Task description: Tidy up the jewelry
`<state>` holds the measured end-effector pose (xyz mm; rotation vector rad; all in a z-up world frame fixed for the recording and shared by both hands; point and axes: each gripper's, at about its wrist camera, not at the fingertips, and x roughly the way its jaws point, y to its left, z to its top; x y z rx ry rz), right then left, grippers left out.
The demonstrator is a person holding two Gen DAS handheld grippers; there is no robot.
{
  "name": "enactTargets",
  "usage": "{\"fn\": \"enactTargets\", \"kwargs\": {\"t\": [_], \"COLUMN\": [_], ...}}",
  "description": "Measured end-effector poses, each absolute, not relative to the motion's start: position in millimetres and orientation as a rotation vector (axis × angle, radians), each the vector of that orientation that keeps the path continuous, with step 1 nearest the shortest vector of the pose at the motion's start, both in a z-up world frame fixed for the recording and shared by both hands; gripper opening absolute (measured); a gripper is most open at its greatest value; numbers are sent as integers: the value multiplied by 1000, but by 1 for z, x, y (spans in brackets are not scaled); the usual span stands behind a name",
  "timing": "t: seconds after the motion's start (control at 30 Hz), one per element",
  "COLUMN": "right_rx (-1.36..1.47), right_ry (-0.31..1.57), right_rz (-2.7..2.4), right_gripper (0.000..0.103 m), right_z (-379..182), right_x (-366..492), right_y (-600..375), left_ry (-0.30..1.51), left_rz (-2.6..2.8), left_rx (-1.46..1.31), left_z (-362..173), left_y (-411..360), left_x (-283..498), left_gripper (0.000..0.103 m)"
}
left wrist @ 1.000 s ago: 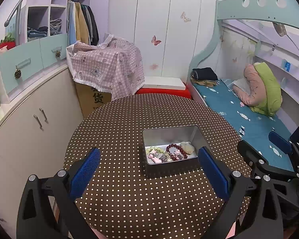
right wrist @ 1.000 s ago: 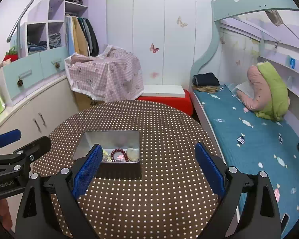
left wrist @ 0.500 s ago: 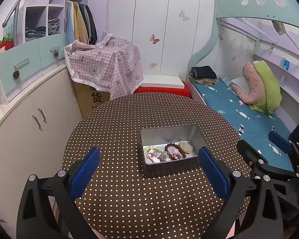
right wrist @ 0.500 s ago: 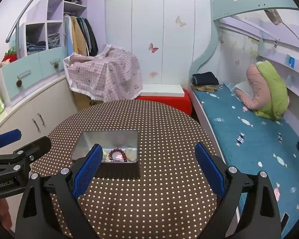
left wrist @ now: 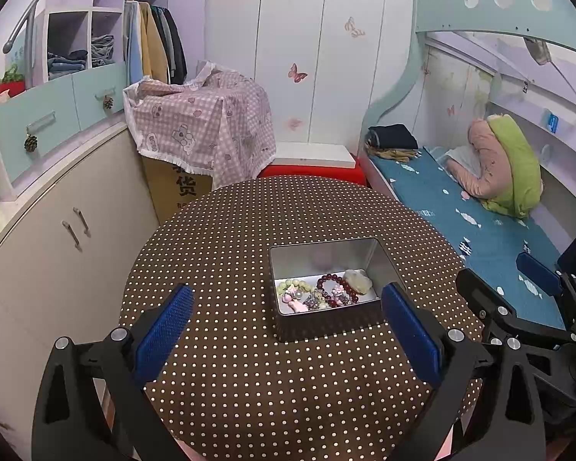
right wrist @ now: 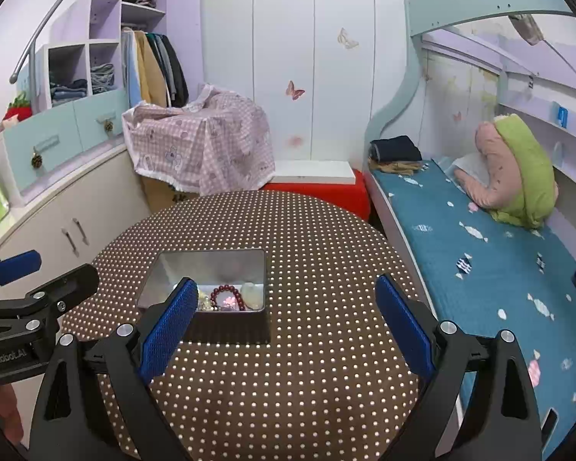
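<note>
The left gripper (left wrist: 286,328) hung above the near part of the table (left wrist: 230,376), its 2 blue pads (left wrist: 163,332) spread wide with nothing between them. The right gripper (right wrist: 284,324) did likewise just beside it, jaws wide apart and empty, its left pad (right wrist: 169,324) overlapping the tin's near-left corner in the right wrist view (whether it touched could not be told).

Just beyond both stood the tin (left wrist: 322,324), an open metal box resting on the brown dotted cloth, right of the table's middle in the left view. The jewelry lay in its near half: a dark red bead bracelet (left wrist: 336,286), a pale green bead bracelet (left wrist: 293,286), a pale stone (left wrist: 359,280) in the right corner, and small pink pieces (left wrist: 293,303) at the front. The far half of the tin was bare metal.

Farther off stood a box under a pink checked cloth (left wrist: 203,130), white cupboards (left wrist: 57,238) at left, and a bed (left wrist: 460,207) with a teal sheet at right.
</note>
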<state>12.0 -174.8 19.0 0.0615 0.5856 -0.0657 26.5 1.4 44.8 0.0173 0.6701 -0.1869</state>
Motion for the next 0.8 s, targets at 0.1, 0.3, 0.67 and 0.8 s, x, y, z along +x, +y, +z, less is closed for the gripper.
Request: {"fn": "enactTargets", "kwargs": {"t": [0.1,0.3,0.67,0.8], "right_rx": [64,69,72,77], "right_ry": [588,591,597,600], "right_rz": [-65,-64,-64,-63], "right_gripper": [90,90,90,90], "right_z": [18,16,15,14], "right_x": [12,11,12,13], "right_y": [-175,-175,-174,-174], "left_ry": [673,672,677,674], "left_rz": [-186,-185,-181,-179], "left_rx": [17,19,19,21], "left_z": [44,43,43,43], "left_y": [1,2,3,3], "left_x": [26,26,26,25], "left_gripper": [95,95,95,95]}}
